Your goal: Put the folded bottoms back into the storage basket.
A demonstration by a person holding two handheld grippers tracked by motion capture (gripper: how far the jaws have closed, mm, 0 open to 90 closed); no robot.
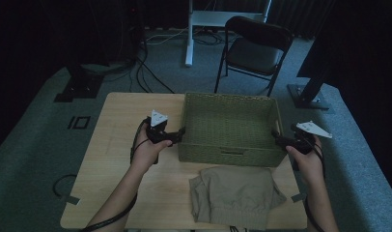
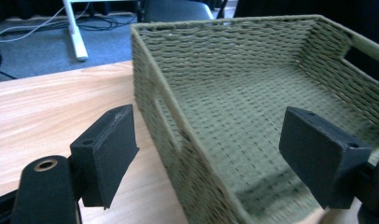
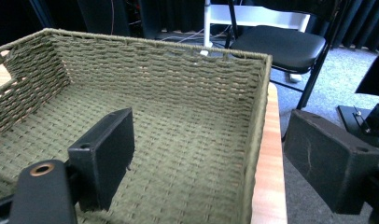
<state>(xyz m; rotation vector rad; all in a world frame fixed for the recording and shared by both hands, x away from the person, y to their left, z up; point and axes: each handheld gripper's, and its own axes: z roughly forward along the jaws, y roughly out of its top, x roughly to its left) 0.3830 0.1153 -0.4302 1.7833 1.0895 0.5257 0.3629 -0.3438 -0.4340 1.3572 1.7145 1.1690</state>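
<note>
An empty green woven basket (image 1: 228, 155) stands on the far middle of the wooden table (image 1: 121, 125). My left gripper (image 1: 179, 132) is at the basket's left end. In the left gripper view, my left gripper (image 2: 208, 156) is open wide, with the basket's (image 2: 225, 51) left wall between the jaws and not pressed by either pad. My right gripper (image 1: 277, 138) is at the basket's right end. In the right gripper view, my right gripper (image 3: 218, 161) also stands open astride the right wall of the basket (image 3: 155, 70).
A folded khaki garment (image 1: 235, 193) lies on the table's near edge, just in front of the basket. A black folding chair (image 1: 254, 48) and a white desk leg (image 1: 189, 34) stand on the carpet beyond the table. Cables trail on the floor at the back left.
</note>
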